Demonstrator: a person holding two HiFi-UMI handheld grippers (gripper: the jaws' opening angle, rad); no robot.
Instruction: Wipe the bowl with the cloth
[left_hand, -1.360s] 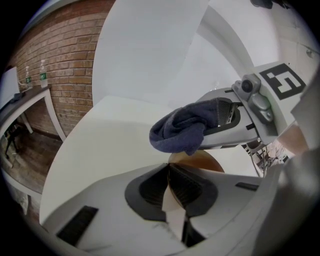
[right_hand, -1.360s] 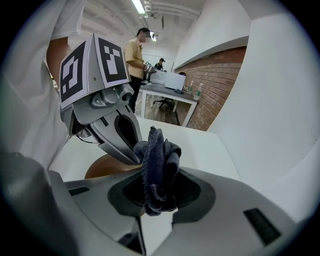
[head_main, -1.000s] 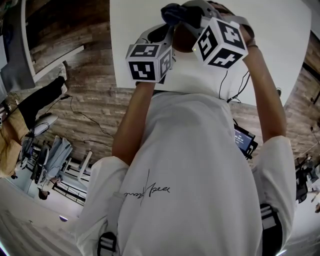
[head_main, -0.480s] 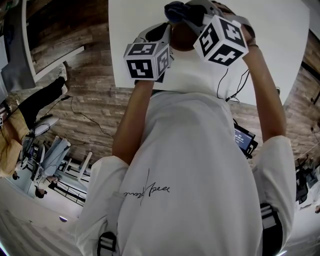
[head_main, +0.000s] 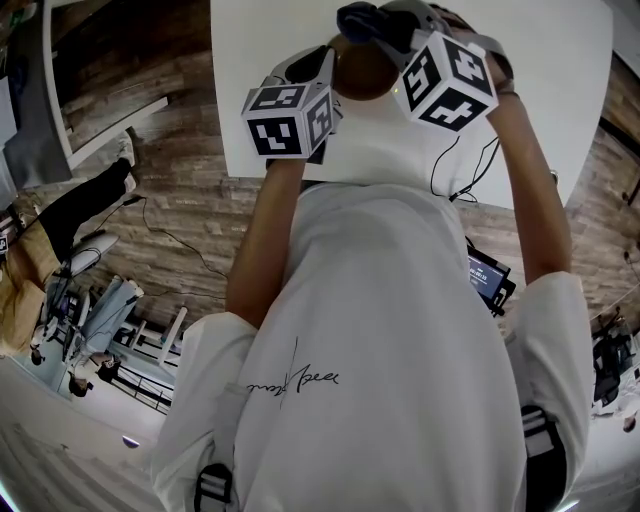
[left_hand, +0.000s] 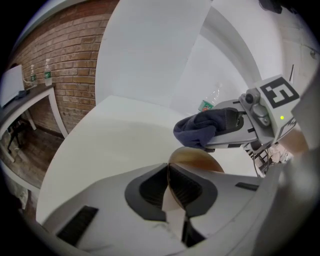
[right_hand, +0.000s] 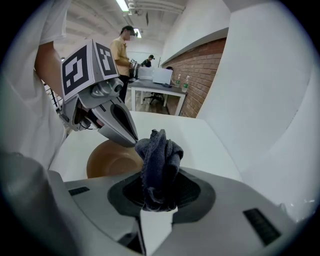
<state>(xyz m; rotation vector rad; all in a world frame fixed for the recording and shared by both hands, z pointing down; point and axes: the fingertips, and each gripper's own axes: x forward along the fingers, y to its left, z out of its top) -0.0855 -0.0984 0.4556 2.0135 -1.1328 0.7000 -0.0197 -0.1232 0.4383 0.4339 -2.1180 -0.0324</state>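
Brown, smooth-walled bowl sits at the white table, its rim clamped by the left gripper, just beside the bunched dark-blue cloth gripped by the right gripper.

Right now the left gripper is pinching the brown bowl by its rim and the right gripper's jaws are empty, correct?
Not quite. The right gripper is not empty: the right gripper view shows its jaws shut on the dark blue cloth. The rest holds: the left gripper is pinching the brown bowl by its rim.
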